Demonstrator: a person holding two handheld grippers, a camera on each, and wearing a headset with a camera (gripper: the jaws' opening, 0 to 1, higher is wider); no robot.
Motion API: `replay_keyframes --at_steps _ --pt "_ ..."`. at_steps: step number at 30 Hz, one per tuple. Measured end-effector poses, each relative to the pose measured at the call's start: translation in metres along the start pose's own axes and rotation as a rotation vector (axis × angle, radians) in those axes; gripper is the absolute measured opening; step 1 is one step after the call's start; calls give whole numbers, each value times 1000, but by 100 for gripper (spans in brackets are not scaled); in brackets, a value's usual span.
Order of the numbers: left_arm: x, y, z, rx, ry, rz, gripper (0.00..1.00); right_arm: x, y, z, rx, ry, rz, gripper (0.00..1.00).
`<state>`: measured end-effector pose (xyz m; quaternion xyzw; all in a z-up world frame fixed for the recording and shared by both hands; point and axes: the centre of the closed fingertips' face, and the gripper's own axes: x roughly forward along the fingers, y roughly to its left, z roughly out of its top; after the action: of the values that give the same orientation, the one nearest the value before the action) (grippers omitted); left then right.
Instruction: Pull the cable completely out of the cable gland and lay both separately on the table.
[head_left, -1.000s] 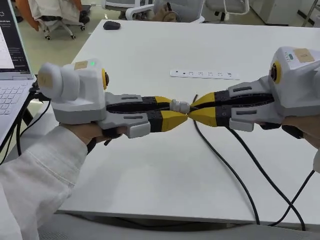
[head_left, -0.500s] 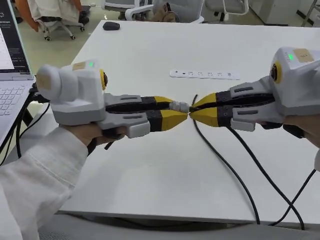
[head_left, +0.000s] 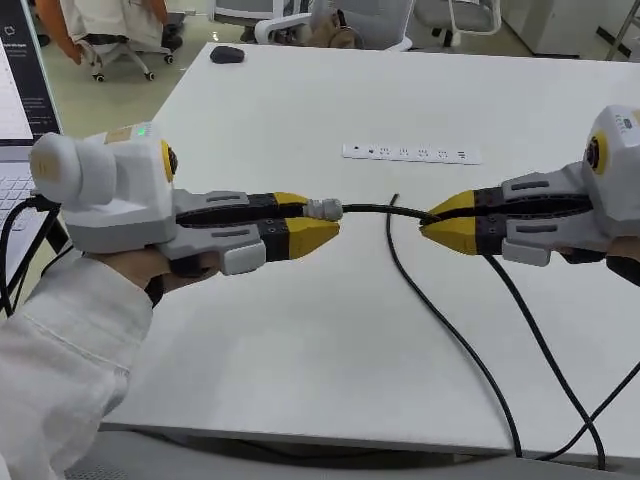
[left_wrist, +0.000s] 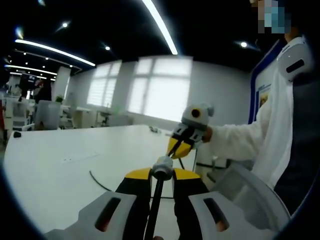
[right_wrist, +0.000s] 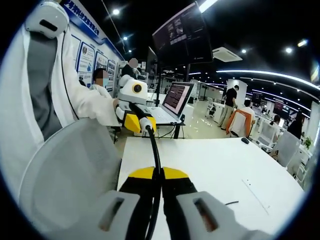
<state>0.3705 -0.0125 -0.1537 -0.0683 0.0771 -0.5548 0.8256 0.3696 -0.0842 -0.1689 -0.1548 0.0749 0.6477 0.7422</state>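
Two hand-held tools work against each other above the table. The left tool is clamped on the grey cable gland, gripping the fitting's body so that it cannot follow the pull. The right tool is closed on the black cable a short way from the fitting, leaving a straight, taut run between the tips. Behind the right tool the cable drops to the table and trails off its near edge.

Both tools are held level and nose to nose on one line, apart, which directs the pull along the gland's bore. The right gripper view confirms this alignment: the cable leads straight to the gland.

Judgement: the cable is not yet free, so neither part is laid down.
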Motion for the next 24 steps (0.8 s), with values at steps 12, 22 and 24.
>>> replay_keyframes --at_steps 12,22,24 --pt "5 0 -1 -1 6 -6 17 5 1 0 -14 23 0 12" --pt "12 -4 -7 -12 22 -7 17 39 17 19 -71 12 80 18" --pt "13 -5 -8 -12 23 -10 17 42 19 19 -75 16 93 16"
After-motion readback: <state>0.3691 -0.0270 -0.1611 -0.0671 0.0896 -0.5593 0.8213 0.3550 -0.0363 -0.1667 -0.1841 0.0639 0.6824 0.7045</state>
